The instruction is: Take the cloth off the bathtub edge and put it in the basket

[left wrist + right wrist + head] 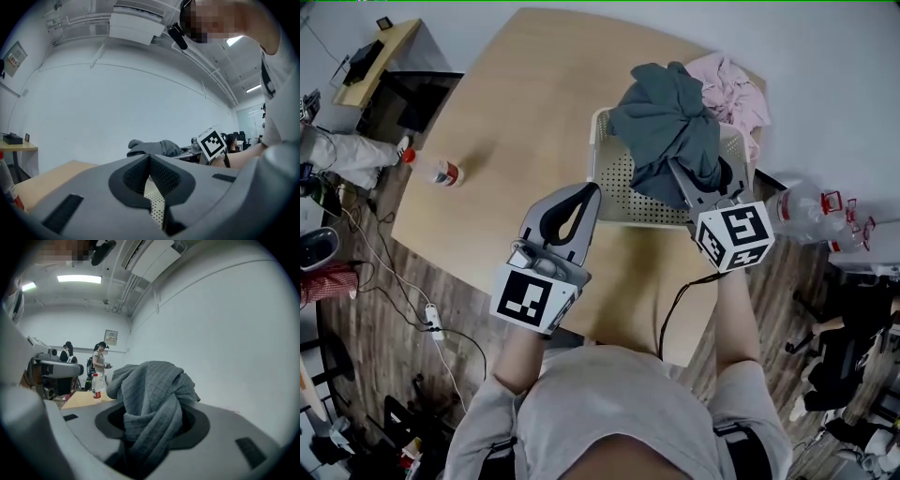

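Holding our left hand-held gripper (592,192) pinched shut and empty beside the basket (623,197) on the surface (516,112), we clamp the grey cloth (670,122) in our right hand-held gripper (701,183). The bunched cloth is above the basket, its long axis running forward from the jaws.

Office-like workroom or lab, plain white walls (117,103), strip lights (78,279) and ceiling air unit (136,26) overhead, side desk (382,54), cables (384,272) and power strip (432,319) on the floor (people (100,359) standing farther back)
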`<state>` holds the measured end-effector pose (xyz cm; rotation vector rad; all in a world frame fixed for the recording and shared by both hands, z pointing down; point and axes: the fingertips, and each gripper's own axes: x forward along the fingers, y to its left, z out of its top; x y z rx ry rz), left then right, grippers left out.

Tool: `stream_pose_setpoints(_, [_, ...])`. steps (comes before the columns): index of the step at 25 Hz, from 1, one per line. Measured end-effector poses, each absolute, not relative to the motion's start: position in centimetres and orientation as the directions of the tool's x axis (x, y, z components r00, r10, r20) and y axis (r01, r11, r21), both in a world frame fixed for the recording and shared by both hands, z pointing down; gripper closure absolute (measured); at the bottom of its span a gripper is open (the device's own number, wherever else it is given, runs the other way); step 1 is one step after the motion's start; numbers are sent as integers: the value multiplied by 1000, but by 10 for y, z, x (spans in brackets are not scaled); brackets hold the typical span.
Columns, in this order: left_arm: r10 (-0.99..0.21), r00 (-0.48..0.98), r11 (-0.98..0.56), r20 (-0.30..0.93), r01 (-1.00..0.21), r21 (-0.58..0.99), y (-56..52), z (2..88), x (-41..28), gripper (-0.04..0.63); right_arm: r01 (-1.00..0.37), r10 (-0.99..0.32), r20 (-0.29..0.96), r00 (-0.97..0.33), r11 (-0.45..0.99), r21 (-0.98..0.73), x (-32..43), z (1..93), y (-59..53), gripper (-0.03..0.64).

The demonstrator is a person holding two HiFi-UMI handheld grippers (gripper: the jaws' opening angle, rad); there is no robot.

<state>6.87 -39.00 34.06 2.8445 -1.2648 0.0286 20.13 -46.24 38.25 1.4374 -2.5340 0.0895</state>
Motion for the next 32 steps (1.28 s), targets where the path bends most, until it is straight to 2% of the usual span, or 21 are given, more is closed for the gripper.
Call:
stream_pose_setpoints(13, [-773, 631, -631, 62, -775, 26, -395, 352, 52, 598, -691, -619, 529, -581, 718, 81, 171, 464, -470, 403])
stream_pose_setpoints(25, [-789, 609, -608, 85, -793, 38, -401, 364, 43, 598, -595, -438, 736, -516, 802, 60, 167, 531, -477, 403])
stream_pose_setpoints(32, [-798, 594, -593, 98, -804, 45, -403, 370, 38, 598, -553, -366, 807, -464, 831, 59, 165, 558, -481, 403])
